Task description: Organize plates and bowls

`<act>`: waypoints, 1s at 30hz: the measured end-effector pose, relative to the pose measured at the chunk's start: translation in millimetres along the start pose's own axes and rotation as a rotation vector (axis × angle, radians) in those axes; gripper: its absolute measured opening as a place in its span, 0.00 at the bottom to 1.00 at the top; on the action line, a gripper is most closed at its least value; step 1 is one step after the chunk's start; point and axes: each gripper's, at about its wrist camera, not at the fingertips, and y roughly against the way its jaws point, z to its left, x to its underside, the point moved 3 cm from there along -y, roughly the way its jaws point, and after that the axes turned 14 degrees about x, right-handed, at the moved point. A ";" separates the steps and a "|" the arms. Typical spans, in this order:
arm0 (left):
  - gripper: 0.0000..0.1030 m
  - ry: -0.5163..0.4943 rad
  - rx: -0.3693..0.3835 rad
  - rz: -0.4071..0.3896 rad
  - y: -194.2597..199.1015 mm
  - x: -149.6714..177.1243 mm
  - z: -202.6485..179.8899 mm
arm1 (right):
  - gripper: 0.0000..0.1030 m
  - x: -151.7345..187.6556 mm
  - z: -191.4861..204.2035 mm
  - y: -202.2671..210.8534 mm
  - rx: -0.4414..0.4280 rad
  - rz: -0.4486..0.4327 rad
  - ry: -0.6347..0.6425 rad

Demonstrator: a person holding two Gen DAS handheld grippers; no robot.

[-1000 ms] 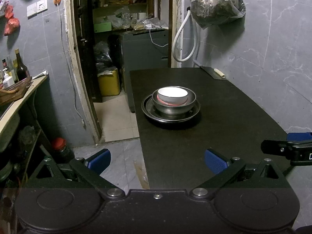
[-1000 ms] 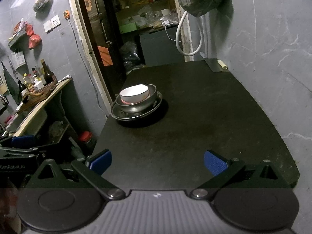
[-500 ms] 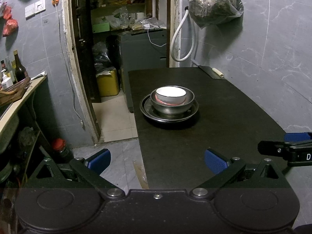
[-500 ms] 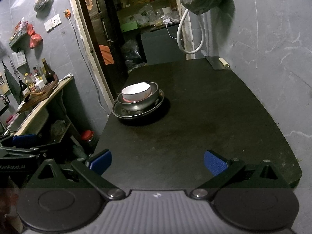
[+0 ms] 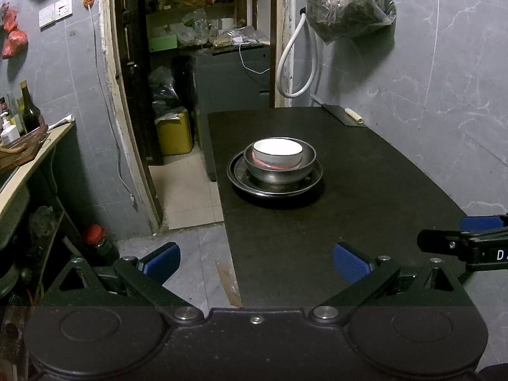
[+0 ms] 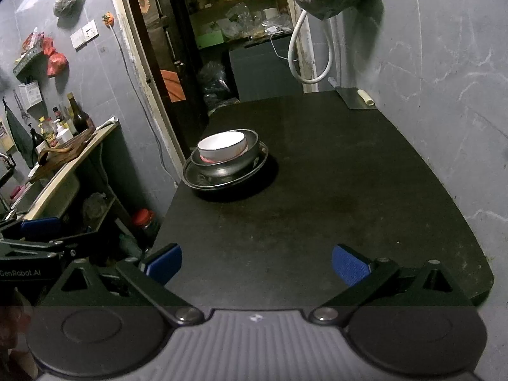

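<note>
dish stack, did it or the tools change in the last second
Hardly anything changed. The white bowl sits in the metal bowl on the metal plate as before. Both views drifted slightly; left tool and right tool stayed open, empty, short of the stack.

A: Your left gripper (image 5: 255, 262)?
B: Jaws wide apart, nothing held, at the worktop's (image 5: 365, 197) near edge.
A: The stack?
B: White bowl (image 5: 277, 155) inside steel bowl (image 5: 279, 171), on steel plate (image 5: 275, 187), well ahead of you.

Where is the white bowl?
The white bowl sits inside the metal bowl on the metal plate, near the table's left edge, well ahead of both grippers.
</note>
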 end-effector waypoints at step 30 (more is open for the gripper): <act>0.99 0.006 0.024 0.034 -12.9 1.6 12.2 | 1.00 -1.8 3.5 -11.4 0.017 0.027 -0.008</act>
